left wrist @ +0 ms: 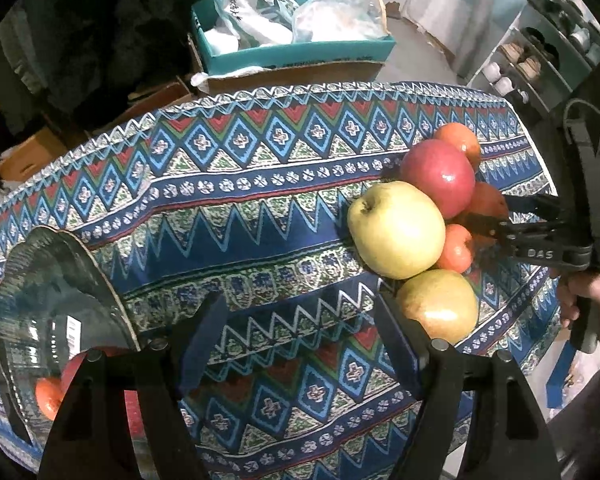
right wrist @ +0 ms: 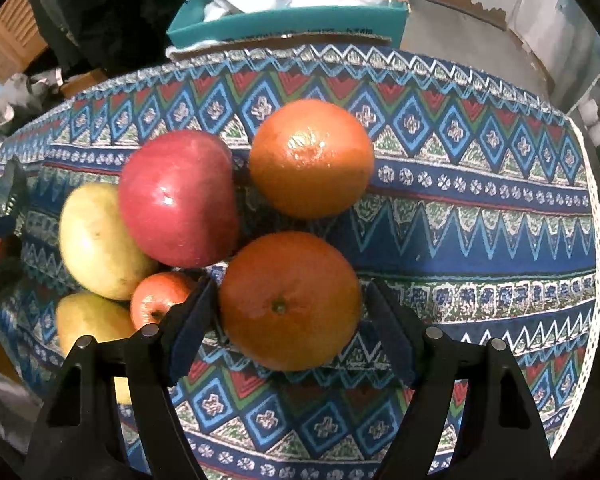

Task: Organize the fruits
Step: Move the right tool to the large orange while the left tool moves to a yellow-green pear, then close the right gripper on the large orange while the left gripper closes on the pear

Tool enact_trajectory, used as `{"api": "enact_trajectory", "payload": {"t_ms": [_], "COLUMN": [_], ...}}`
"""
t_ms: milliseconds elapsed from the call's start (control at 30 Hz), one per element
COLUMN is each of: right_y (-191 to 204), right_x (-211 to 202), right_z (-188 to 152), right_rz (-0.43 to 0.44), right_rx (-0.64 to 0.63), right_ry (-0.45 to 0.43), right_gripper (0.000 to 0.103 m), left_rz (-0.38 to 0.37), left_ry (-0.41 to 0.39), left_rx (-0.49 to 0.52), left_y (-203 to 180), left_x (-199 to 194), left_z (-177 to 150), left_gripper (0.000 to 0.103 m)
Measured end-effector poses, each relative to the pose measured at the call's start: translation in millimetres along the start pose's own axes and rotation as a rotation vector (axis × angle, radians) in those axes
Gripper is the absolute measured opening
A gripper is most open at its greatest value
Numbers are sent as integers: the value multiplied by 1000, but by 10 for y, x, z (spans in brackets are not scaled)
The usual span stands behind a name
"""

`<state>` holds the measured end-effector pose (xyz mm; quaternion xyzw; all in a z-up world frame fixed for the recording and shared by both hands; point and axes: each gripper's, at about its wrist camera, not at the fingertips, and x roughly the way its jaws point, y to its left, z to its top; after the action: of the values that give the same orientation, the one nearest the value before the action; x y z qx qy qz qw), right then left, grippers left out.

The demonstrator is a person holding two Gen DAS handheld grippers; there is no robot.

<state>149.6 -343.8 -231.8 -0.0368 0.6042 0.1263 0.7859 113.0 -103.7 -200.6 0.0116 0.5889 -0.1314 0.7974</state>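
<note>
Fruit is heaped on a patterned tablecloth (right wrist: 480,216). Landmark: the red apple (right wrist: 176,200).

- Far orange (right wrist: 311,159) is seen just right of it.
- Near orange (right wrist: 290,300) lies in front of it, between the spread fingers of the right gripper (right wrist: 288,328); contact with the pads cannot be told.
- Yellow apple (left wrist: 396,229) touches it on the left.
- Left gripper (left wrist: 300,340) is held apart over bare cloth, nothing between.
- Glass bowl (left wrist: 60,280) sits well left, fruit inside.

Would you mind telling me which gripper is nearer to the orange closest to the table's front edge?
Right. The right gripper straddles that orange, fingers either side, not pressing. The left gripper hangs over bare tablecloth, beyond the apples.
</note>
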Motion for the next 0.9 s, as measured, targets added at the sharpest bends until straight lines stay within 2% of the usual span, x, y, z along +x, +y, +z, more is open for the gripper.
{"api": "enact_trajectory", "payload": {"t_ms": [67, 300, 433, 567, 900], "right_y": [-20, 58, 19, -20, -109], "right_x": [65, 57, -120, -306, -650], "right_z": [-4, 9, -83, -211, -470], "right_rz": [15, -6, 5, -3, -4], "right_rx": [7, 4, 20, 37, 71], "right_ry": [11, -9, -36, -47, -74], "right_gripper": [71, 69, 69, 69, 69], "left_rz": [-11, -57, -79, -74, -125], "left_ry": [5, 21, 18, 35, 82], "left_rx": [-3, -15, 13, 42, 1], "left_y": [-15, -228, -403, -564, -874], "left_x": [17, 58, 52, 97, 246], "left_z": [4, 27, 5, -26, -14], "left_gripper": [77, 77, 84, 85, 86]}}
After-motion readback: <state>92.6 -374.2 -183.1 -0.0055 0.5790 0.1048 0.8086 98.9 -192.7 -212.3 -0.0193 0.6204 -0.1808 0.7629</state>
